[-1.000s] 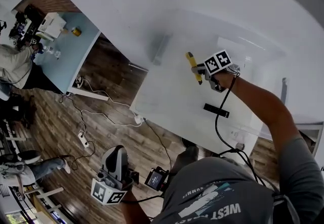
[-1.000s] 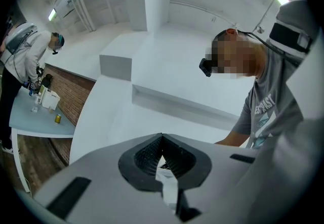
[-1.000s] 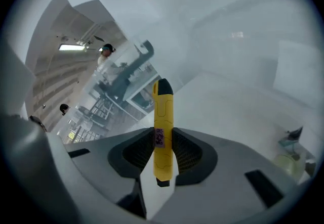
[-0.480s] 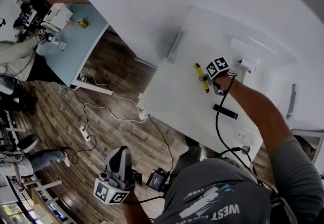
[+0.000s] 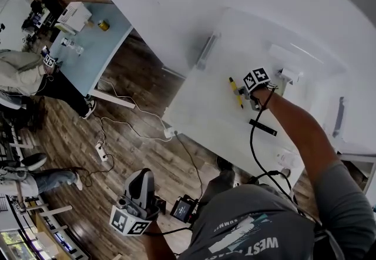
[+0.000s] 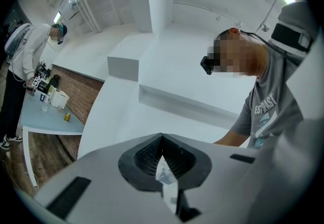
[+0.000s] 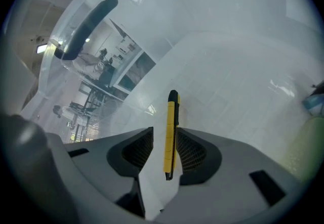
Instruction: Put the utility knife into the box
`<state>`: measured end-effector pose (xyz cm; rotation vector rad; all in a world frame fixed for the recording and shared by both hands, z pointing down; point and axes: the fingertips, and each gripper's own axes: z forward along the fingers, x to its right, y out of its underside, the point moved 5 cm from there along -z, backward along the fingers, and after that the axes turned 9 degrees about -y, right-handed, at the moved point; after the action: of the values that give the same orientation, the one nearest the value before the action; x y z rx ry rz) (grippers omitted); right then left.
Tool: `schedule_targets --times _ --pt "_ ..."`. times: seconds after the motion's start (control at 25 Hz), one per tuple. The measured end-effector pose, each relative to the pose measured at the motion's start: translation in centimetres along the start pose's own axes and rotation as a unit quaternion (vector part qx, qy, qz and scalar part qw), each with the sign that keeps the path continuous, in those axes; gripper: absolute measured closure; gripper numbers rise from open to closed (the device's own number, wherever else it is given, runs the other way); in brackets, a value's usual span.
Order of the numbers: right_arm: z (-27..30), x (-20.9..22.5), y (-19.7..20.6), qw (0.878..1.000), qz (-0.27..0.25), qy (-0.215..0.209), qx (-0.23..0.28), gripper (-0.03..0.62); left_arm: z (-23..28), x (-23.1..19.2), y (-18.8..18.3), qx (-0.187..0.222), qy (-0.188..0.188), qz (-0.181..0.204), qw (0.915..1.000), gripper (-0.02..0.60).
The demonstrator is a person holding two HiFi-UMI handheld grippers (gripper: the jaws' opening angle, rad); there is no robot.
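Right now your right gripper [image 7: 163, 142] has its jaws easing apart around the yellow utility knife [image 7: 170, 132]. The knife stands lengthwise between them with its black tip pointing away from you. It leans against the right pad, and a clear gap shows between it and the left pad, so nothing is squeezing it. Beneath the knife is a pale, glossy surface, and ahead of the jaws rises the curved transparent wall of the box [image 7: 66, 74], with a dark handle [image 7: 87, 19] at its upper left. From your head view the knife sits inside the faint outline of that box on the white tabletop [image 5: 200, 106], toward the box's left end and back from the table's near edge; you cannot tell from either view whether it rests on the bottom. A black bar [image 5: 262, 128] lies on the tabletop closer to the near edge, apart from the knife. Your left gripper [image 6: 162, 143] hangs low at your side over the wooden floor [image 5: 117, 112], well away from the table. Its jaws are pressed together with nothing between them.
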<state>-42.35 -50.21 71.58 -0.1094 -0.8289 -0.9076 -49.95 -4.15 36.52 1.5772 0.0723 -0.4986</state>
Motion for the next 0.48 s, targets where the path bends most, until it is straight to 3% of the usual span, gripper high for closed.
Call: schedule_targets --times 0.08,0.24,0.36,0.44,0.48 --pt "-0.6 -0.7 -0.2 1.000 -0.011 -0.008 0.010 0.429 -0.4 0.7 0.0 0.002 0.001 0.003 1.0000 0.574" --pt "-3.2 -3.3 -1.1 0.998 -0.061 -0.008 0.034 0.425 -1.0 2.8 -0.3 0.009 0.010 0.015 0.9998 0.574" --pt "-7.1 -7.3 -2.1 0.991 -0.110 -0.034 0.074 0.427 -1.3 4.6 -0.9 0.015 0.019 0.029 0.9993 0.574" --pt "-11.7 -10.8 -3.0 0.981 -0.138 -0.063 0.125 0.456 -1.1 6.1 -1.7 0.021 0.033 0.043 0.9983 0.574" --pt "-14.5 -12.9 -3.3 0.973 -0.153 -0.079 0.154 0.516 -1.0 7.0 -2.1 0.024 0.039 0.052 0.9976 0.574"
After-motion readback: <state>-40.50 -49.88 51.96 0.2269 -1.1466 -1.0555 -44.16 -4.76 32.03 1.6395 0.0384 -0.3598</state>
